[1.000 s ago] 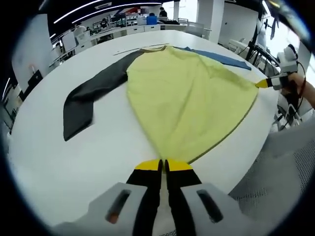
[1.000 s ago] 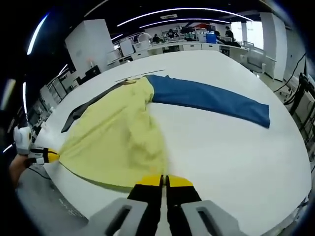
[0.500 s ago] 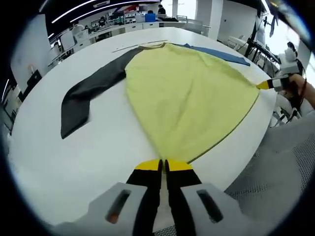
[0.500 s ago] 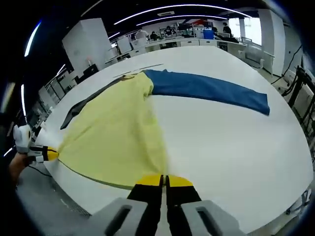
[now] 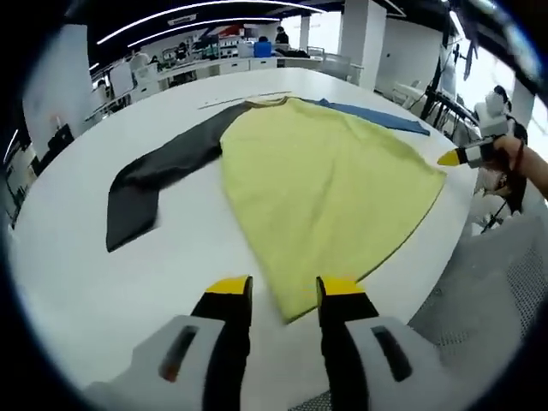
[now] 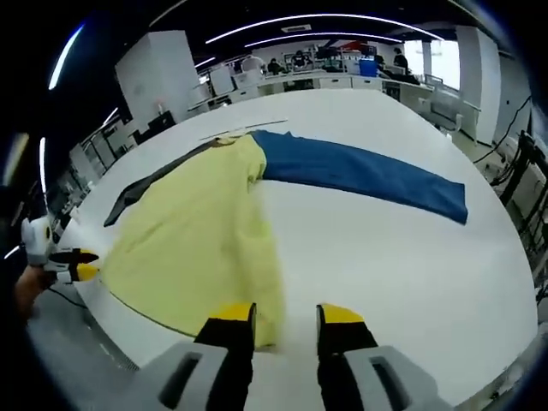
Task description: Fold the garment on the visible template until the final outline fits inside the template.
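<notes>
Right now both grippers are parted: the left gripper [image 5: 282, 291] stands wide at the bottom centre of its view, the hem corner of the garment [image 5: 321, 184] lying loose between its jaws, and the right gripper [image 6: 284, 315] gapes the same way over the other hem corner. Spread flat on the white table [image 5: 77, 265], the yellow body fills mid-frame, dark sleeve [image 5: 150, 184] left, blue sleeve [image 6: 364, 175] upper right. Soft, light cloth, likely to drape and slide; I'd pinch sleeve cuffs or hem corners.
</notes>
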The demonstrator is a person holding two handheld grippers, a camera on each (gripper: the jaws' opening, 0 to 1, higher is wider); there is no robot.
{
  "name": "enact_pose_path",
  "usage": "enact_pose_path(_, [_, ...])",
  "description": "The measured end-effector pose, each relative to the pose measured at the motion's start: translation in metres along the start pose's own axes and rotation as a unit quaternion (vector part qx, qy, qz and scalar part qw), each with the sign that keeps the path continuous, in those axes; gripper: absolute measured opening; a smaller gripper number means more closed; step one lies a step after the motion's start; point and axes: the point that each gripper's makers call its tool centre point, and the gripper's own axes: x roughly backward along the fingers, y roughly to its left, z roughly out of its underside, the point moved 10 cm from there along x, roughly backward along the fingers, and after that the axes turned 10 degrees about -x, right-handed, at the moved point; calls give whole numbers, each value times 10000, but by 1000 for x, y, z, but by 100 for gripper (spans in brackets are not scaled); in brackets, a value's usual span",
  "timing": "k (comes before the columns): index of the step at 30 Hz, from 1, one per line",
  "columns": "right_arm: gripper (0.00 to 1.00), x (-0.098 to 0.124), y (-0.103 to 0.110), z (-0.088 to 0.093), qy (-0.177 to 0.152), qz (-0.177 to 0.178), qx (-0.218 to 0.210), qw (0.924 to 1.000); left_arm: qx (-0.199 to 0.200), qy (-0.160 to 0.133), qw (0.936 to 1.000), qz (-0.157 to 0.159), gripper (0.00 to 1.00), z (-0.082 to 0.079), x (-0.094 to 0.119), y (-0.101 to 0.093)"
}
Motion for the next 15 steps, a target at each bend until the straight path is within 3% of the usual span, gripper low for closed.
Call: enact_pose_path(15, [56, -17, 10, -52, -282, -516, 549, 9968, -265, -330, 9991, 104, 73, -13, -3, 3])
